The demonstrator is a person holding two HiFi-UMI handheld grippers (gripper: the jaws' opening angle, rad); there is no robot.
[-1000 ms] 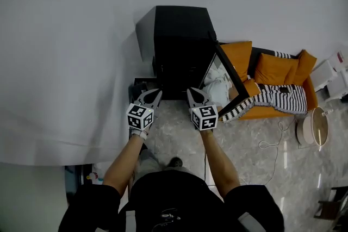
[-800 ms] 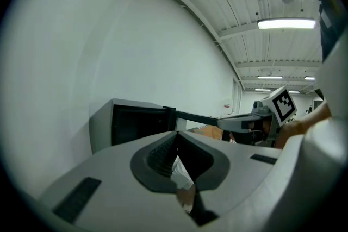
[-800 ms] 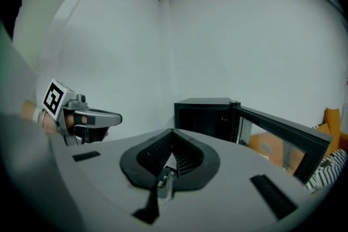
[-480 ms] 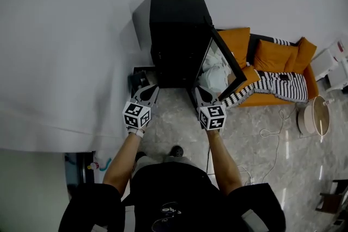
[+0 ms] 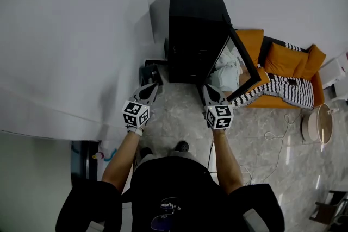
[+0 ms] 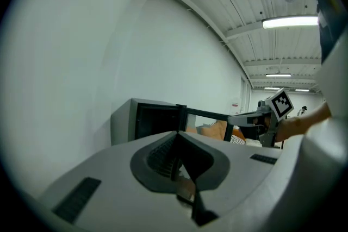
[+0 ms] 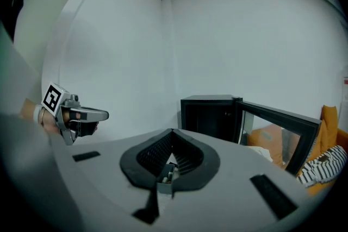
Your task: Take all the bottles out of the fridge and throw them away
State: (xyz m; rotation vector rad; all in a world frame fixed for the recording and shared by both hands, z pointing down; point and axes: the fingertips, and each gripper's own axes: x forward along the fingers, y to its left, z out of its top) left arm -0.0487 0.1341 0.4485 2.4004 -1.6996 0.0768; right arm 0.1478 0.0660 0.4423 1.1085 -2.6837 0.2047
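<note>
No bottle shows in any view. The black fridge [image 5: 196, 35] stands against the white wall with its glass door [image 5: 235, 62] swung open to the right; its inside is too dark to read. My left gripper [image 5: 149, 89] hangs shut and empty in front of the fridge's left corner, beside a small dark bin [image 5: 151, 73]. The right gripper [image 5: 210, 93] is shut too, with nothing in it, just below the open door's lower edge. From the left gripper view, the fridge [image 6: 149, 122] lies ahead beyond the closed fingertips [image 6: 176, 137]. The right gripper view also shows the fridge [image 7: 209, 114].
An orange sofa [image 5: 283, 60] with a black-and-white striped blanket [image 5: 283, 95] sits right of the fridge. A round white object [image 5: 318, 123] and a loose cable [image 5: 274, 141] lie on the marble floor at the right. The white wall [image 5: 70, 51] runs along the left.
The head view has swung, so the fridge sits further right and higher in the frame. Both grippers have shifted along in front of it, the left toward the dark bin. Jaws stay shut.
</note>
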